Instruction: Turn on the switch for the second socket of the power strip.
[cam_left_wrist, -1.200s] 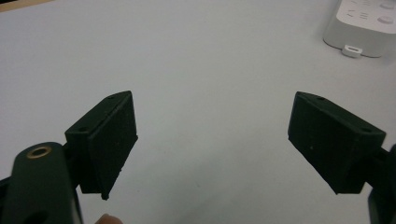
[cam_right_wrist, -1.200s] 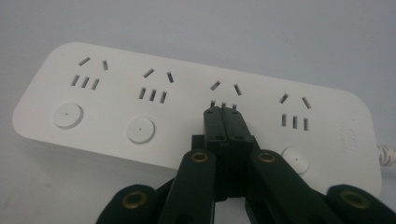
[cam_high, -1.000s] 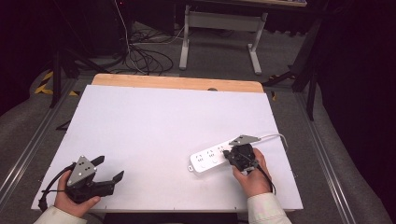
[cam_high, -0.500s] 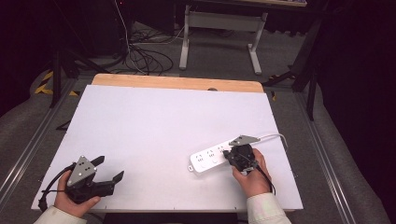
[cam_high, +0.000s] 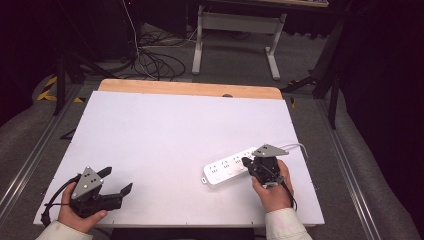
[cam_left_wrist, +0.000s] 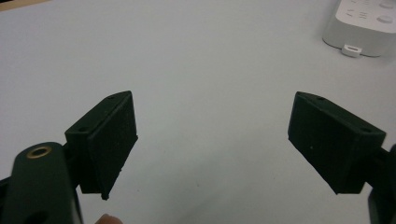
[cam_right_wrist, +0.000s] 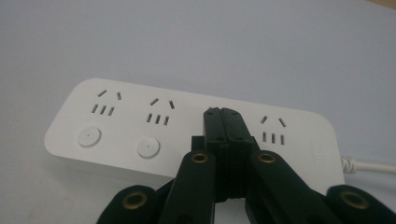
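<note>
The counter (cam_high: 165, 140) has a white top with a strip of bare wood along its far edge, and it stands on a grey carpeted floor (cam_high: 370, 190). A white power strip (cam_high: 227, 168) lies flat on it near the right front corner, set at a slant, sockets and round buttons facing up. Its white cord (cam_high: 296, 146) runs off toward the counter's right edge.

Beyond the white worktop (cam_high: 165, 135) with its wooden far edge, tangled black cables (cam_high: 150, 55) and a grey metal stand (cam_high: 235, 30) occupy the floor.
</note>
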